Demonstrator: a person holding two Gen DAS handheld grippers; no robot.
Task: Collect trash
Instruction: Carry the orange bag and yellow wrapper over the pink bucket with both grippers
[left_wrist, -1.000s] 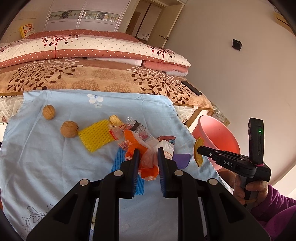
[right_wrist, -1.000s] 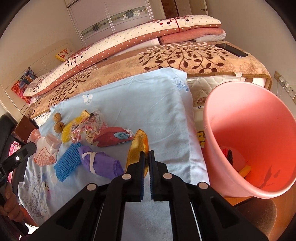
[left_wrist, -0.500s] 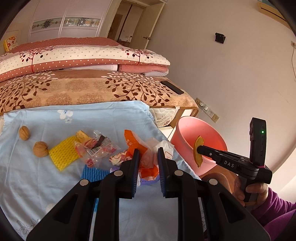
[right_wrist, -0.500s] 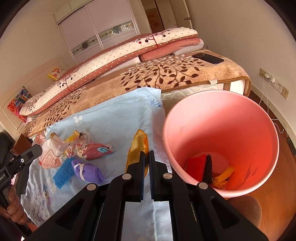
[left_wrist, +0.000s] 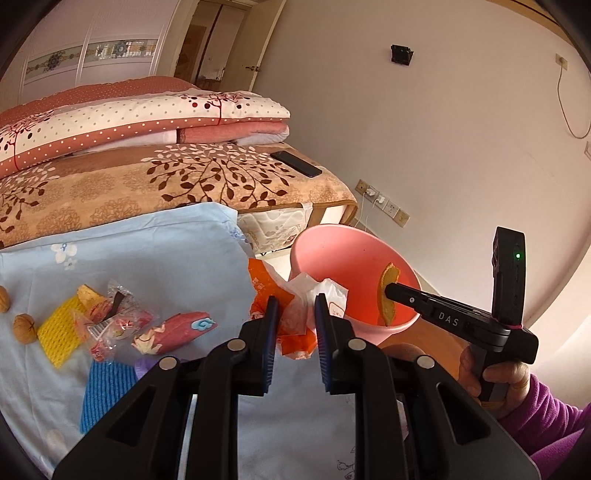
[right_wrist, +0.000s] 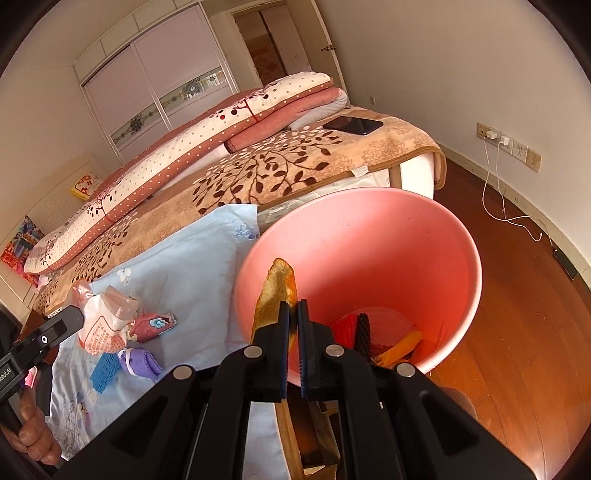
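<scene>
Your right tongs pinch an orange peel over the pink bin; your left tongs clamp a crumpled wrapper.

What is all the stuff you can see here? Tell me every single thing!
Bin: 1, pink, on floor beside bed, trash inside.
Peel: 1, orange, over bin.
Plastic bag: 1, orange-white, over the sheet's edge.
Sheet: 1, light blue, on bed.
Walnuts: 2, brown, on sheet.
Foam nets: yellow, blue, on sheet.
Phone: 1, black, on blanket.
Left tool: black, grips bag.
Right tool: black, pinches peel.
</scene>
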